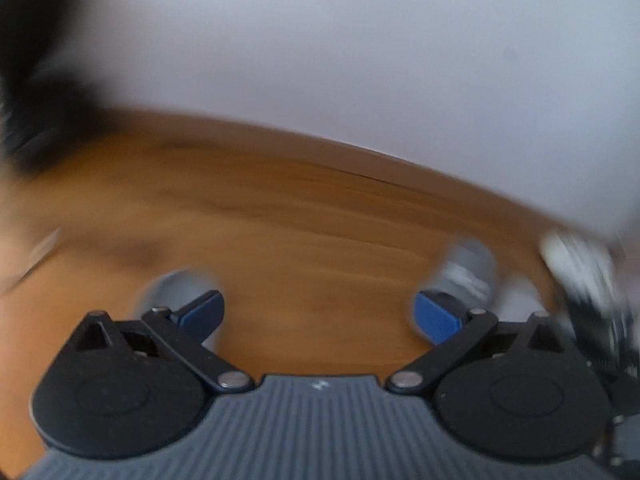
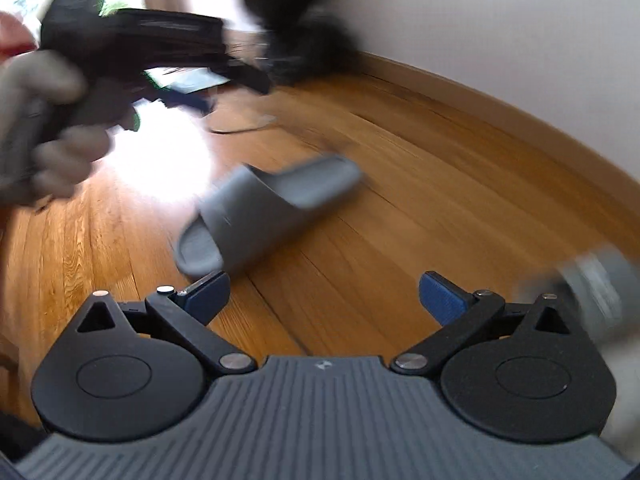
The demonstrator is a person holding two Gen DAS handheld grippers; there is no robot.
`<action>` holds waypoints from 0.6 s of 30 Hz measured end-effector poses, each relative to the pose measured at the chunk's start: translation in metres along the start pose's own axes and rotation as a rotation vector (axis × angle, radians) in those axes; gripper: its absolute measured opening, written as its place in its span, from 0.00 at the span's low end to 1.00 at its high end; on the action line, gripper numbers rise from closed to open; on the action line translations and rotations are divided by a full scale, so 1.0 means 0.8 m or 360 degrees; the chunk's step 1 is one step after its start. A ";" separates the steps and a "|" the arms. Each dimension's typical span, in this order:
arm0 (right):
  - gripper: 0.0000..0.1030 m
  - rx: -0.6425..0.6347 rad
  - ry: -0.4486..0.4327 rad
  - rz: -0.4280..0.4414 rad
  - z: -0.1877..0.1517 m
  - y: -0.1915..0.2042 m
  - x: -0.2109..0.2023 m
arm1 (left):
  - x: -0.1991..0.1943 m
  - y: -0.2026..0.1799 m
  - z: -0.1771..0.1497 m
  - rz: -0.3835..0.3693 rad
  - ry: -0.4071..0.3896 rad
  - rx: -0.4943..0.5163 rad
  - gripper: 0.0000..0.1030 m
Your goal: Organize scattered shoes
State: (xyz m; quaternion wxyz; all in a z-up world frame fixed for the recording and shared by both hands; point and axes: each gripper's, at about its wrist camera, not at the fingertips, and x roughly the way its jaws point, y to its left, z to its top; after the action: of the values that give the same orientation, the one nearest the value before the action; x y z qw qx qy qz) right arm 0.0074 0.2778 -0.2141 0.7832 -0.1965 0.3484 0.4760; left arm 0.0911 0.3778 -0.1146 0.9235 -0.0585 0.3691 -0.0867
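A grey slide slipper (image 2: 264, 216) lies on the wood floor (image 2: 400, 200), just beyond my right gripper (image 2: 326, 300), which is open with nothing between its blue pads (image 2: 208, 300). A blurred grey shoe (image 2: 600, 292) shows at the right edge of that view. In the left wrist view my left gripper (image 1: 320, 316) is also open and holds nothing. Behind its right finger sits a blurred grey shoe (image 1: 468, 268), and a grey shape (image 1: 176, 284) shows behind its left finger. A gloved hand (image 2: 48, 128) holds the left gripper (image 2: 188, 98) up at the upper left of the right wrist view.
A white wall (image 1: 360, 60) with a wooden skirting runs along the floor's far side. A blurred black object (image 2: 296, 20) stands against it. A black and white blurred thing (image 1: 580, 280) is at the left view's right edge. Bright light falls on the floor (image 2: 160, 168).
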 end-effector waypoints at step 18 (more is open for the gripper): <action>0.99 0.0685 0.0079 -0.0118 -0.126 -0.094 -0.152 | 0.327 -0.195 0.039 -0.0203 0.0660 0.0575 1.00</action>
State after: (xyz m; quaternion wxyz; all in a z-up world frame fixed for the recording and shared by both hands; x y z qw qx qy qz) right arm 0.0012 0.1042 -0.1954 0.8152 -0.0492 0.4537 0.3566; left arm 0.2805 0.1739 -0.2410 0.8164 0.1030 0.5242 -0.2191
